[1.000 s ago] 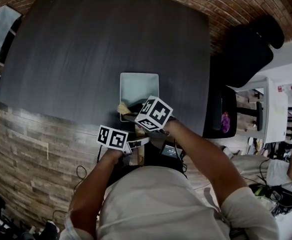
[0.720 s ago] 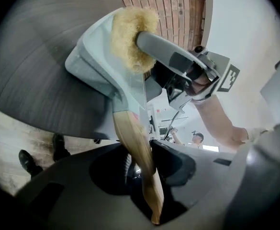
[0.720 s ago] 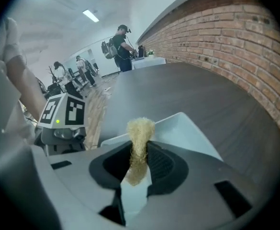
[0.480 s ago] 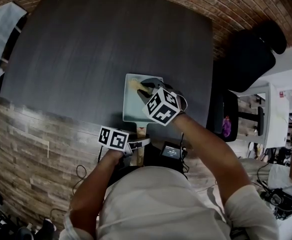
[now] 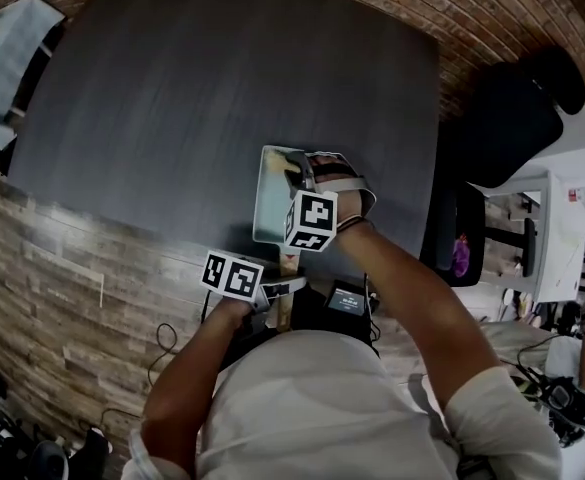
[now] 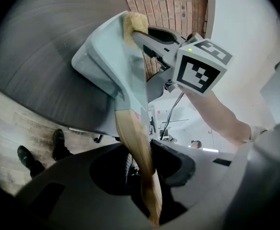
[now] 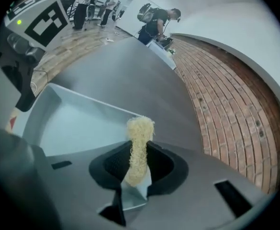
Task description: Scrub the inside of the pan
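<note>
Two grippers work at one square, pale pan (image 5: 270,196) in the head view. It sits on the dark table (image 5: 172,98) close to the near edge, with its wooden handle (image 5: 288,264) pointing back towards the person. The left gripper (image 5: 284,292) is at the end of that handle. The right gripper (image 5: 296,171) reaches over the pan's far right part with a yellowish scrubber (image 5: 293,164) at its tip.

In the left gripper view the handle runs straight up between the jaws, which are closing tighter and pressing on it from both sides. The pan appears tilted beyond it, and the other gripper is over its rim.

In the right gripper view the jaws are clamped on the scrubber, a strip of coarse fibre that stands up past them. The pan's bare inside lies just behind it. The scrubber seems to be at the pan's wall, though actual contact is hard to make out.
</note>
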Motion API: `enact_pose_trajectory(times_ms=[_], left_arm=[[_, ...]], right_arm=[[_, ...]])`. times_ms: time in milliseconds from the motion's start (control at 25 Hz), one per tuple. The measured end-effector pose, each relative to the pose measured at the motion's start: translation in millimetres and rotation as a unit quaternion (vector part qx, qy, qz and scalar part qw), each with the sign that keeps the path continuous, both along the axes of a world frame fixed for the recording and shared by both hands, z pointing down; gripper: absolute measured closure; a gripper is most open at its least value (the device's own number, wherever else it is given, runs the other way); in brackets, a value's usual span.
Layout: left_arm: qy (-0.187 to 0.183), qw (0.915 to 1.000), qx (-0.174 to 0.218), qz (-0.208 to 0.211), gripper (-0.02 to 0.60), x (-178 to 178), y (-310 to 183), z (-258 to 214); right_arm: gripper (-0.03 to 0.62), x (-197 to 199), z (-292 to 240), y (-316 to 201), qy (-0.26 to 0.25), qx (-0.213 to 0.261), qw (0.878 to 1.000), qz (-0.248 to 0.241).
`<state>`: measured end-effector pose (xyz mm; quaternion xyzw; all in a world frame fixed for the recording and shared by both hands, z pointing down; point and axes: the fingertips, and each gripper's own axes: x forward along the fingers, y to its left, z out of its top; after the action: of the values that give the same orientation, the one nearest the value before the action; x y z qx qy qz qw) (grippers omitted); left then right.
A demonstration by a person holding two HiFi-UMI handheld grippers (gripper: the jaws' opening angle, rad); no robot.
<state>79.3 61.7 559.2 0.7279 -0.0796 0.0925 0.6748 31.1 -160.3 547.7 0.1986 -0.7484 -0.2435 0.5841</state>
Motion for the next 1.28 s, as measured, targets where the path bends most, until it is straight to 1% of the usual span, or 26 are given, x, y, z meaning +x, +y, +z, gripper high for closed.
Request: enact_pose_trajectory(times_ms=[80, 240, 400, 520, 640, 720, 840, 960, 1120, 1280], left_arm=[[0.001, 1.0, 0.0, -0.001, 0.459, 1, 0, 0], [0.004, 1.0, 0.0, -0.002, 0.459, 2, -2, 0], [0.006, 1.0, -0.002, -0.006, 0.459, 2, -2, 0], [0.006, 0.9999, -0.001, -0.008, 0.458, 2, -2, 0], [0.009, 0.9999, -0.001, -0.013, 0.459, 1, -2, 0], [0.01, 0.9998, 0.0, -0.016, 0.459, 0, -2, 1], [0.011, 0.9998, 0.0, -0.017, 0.459, 0, -1, 1], [0.012, 0.9998, -0.001, -0.017, 0.457, 0, -1, 1], [0.011, 0.9998, -0.001, -0.019, 0.457, -1, -1, 0], [0.012, 0.9997, -0.003, -0.023, 0.457, -1, -2, 0]], right_arm=[[0.503, 4, 12, 4, 0.006, -0.021, 1.0, 0.006], [0.503, 7, 21, 16, -0.008, -0.06, 0.998, 0.025], [0.503, 3, 25, 32, -0.016, -0.104, 0.994, 0.022], [0.5, 4, 32, 52, -0.009, -0.141, 0.99, 0.008], [0.508, 6, 37, 66, -0.02, -0.163, 0.986, 0.013], [0.505, 5, 36, 74, -0.024, -0.188, 0.982, 0.016], [0.503, 4, 36, 89, -0.018, -0.226, 0.974, 0.003], [0.505, 3, 36, 102, -0.022, -0.267, 0.963, 0.005], [0.507, -1, 30, 115, -0.053, -0.326, 0.944, 0.027], [0.51, -1, 27, 127, -0.097, -0.394, 0.912, 0.06]])
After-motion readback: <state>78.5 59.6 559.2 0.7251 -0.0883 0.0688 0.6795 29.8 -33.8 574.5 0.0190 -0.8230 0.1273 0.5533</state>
